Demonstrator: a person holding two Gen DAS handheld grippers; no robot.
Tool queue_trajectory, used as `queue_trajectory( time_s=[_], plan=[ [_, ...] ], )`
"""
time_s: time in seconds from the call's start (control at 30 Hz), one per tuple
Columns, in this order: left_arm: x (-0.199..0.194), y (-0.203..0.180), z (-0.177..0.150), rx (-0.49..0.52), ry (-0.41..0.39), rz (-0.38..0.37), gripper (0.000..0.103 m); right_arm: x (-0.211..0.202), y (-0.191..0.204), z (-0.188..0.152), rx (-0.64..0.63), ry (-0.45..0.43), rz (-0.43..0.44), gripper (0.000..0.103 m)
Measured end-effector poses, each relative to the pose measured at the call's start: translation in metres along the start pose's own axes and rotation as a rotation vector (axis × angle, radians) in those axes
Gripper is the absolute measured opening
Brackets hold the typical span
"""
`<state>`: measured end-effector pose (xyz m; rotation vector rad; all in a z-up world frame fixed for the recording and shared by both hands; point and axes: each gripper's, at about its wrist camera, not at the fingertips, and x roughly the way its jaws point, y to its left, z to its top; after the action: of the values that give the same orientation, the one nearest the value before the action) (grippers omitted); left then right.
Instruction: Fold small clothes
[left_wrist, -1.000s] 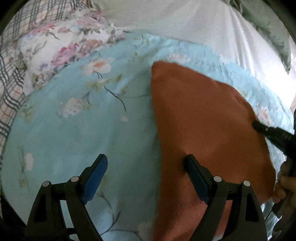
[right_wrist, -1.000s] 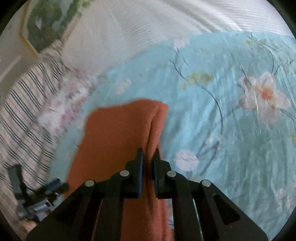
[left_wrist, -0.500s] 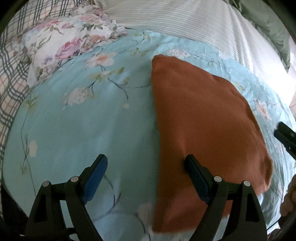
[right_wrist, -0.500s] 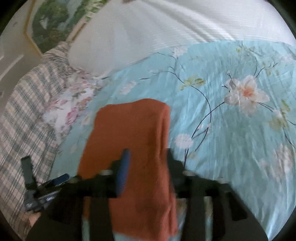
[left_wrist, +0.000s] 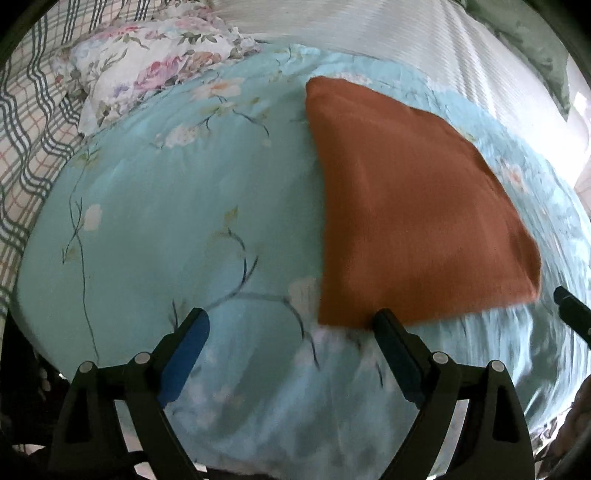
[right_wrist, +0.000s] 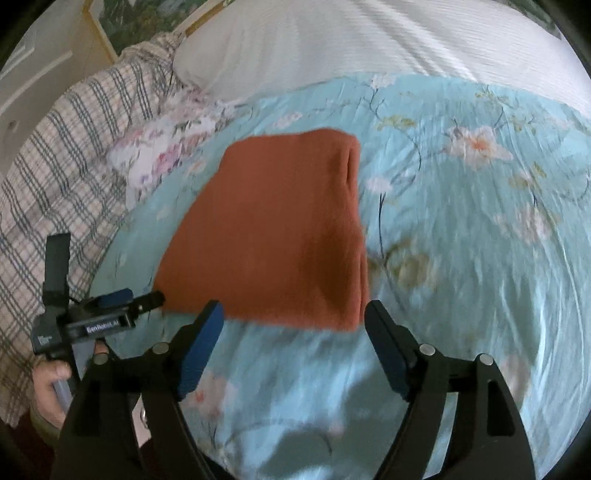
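Bedspread: light blue floral bedspread (left_wrist: 155, 206) fills the middle and lower part of both views; bare of clothing except for one garment.
White bedding: striped white cover (right_wrist: 369, 40) runs across the top of the frame, beyond the blue cloth.
Plaid blanket: checked fabric (right_wrist: 48, 177) along the left edge, with a floral pillow (left_wrist: 147, 62) next to it in the upper left.
Garment: rust-orange folded cloth (left_wrist: 406, 206) lies flat on the bedspread, centre-right in the left wrist view, centre in the right wrist view (right_wrist: 280, 236); the layered fold edge seems to run down its right side, though motion blur softens it.
Right gripper: right gripper (right_wrist: 293, 343) has just been opening; jaws now spread wide, nothing between them, tips just short of the garment's near edge.
Left gripper: left gripper (left_wrist: 291, 343) spread wide and empty, its right finger at the garment's lower left corner.
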<state>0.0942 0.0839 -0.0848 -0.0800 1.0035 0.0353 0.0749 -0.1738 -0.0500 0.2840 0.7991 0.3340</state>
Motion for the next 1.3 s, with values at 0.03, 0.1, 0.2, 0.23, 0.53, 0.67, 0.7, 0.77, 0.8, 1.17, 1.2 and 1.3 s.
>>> queue_trajectory(
  time_s=[0.03,0.1,0.2,0.23,0.53,0.67,0.7,0.77,0.8,1.17,1.2,1.3],
  plan=[
    [-0.002,-0.001,-0.005,0.011,0.005,0.003,0.091,0.001,0.001,-0.005,-0.004,0.015,0.001,0.08],
    [-0.004,-0.004,-0.012,0.032,0.011,0.012,0.091,0.002,0.003,-0.013,-0.012,0.039,0.003,0.08],
    [-0.009,-0.012,-0.022,0.068,0.018,0.015,0.091,0.003,0.004,-0.02,-0.017,0.057,-0.004,0.08],
    [-0.012,-0.015,-0.025,0.081,0.015,0.018,0.091,0.002,0.004,-0.021,-0.017,0.06,-0.007,0.08],
    [-0.05,-0.037,-0.026,0.199,-0.065,0.047,0.091,-0.016,0.015,-0.019,-0.044,0.065,0.006,0.081],
    [-0.072,-0.049,-0.027,0.252,-0.103,0.062,0.091,-0.028,0.025,-0.016,-0.082,0.057,0.02,0.088],
    [-0.077,-0.05,-0.027,0.262,-0.113,0.066,0.091,-0.032,0.028,-0.015,-0.094,0.049,0.021,0.089],
    [-0.084,-0.051,-0.027,0.275,-0.121,0.067,0.091,-0.037,0.032,-0.013,-0.107,0.039,0.017,0.09],
    [-0.085,-0.05,-0.027,0.275,-0.124,0.065,0.091,-0.038,0.034,-0.012,-0.114,0.036,0.015,0.09],
    [-0.07,-0.041,-0.022,0.279,-0.129,0.144,0.091,-0.018,0.036,-0.011,-0.15,0.089,-0.007,0.094],
    [-0.069,-0.04,-0.02,0.276,-0.125,0.145,0.091,-0.015,0.036,-0.011,-0.154,0.094,-0.009,0.094],
    [-0.065,-0.039,-0.017,0.278,-0.125,0.148,0.091,-0.009,0.036,-0.008,-0.165,0.108,-0.014,0.094]
  ],
)
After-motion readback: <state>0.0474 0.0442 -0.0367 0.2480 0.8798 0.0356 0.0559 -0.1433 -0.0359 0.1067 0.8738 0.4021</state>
